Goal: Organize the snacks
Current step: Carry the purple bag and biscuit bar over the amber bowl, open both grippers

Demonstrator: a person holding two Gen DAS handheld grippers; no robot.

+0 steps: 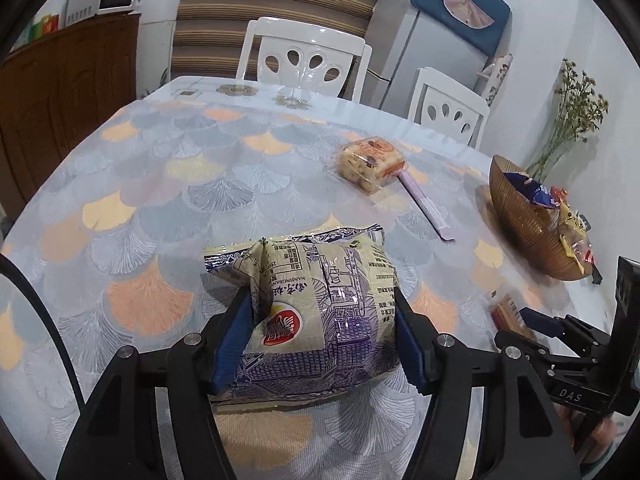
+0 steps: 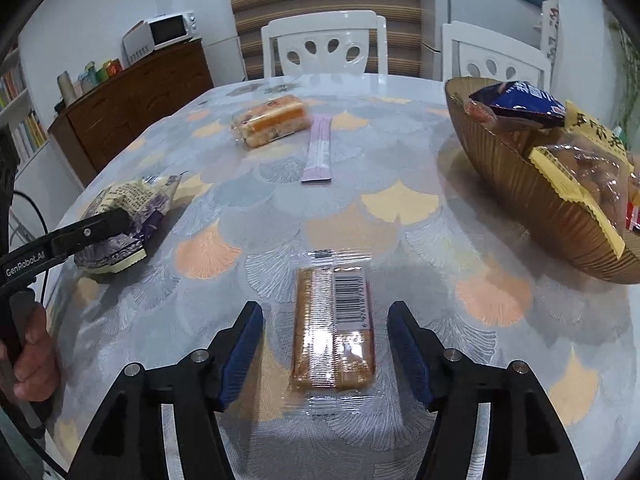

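My left gripper [image 1: 322, 308] is shut on a cream and purple snack packet [image 1: 316, 304], its blue pads pressing both sides; the packet rests on or just above the table, and it also shows in the right wrist view [image 2: 128, 216]. My right gripper [image 2: 325, 328] is open, its fingers either side of a clear-wrapped brown snack bar [image 2: 334, 332] lying flat on the table. A brown ribbed bowl [image 2: 516, 196] holding several snack packs stands at the right; it also shows in the left wrist view [image 1: 524, 216].
A wrapped orange cake pack [image 2: 272, 120] and a pink stick sachet [image 2: 318, 148] lie further back on the patterned tablecloth [image 2: 360, 208]. Two white chairs [image 2: 326, 46] stand behind the table. A wooden cabinet [image 2: 132, 100] is at the left.
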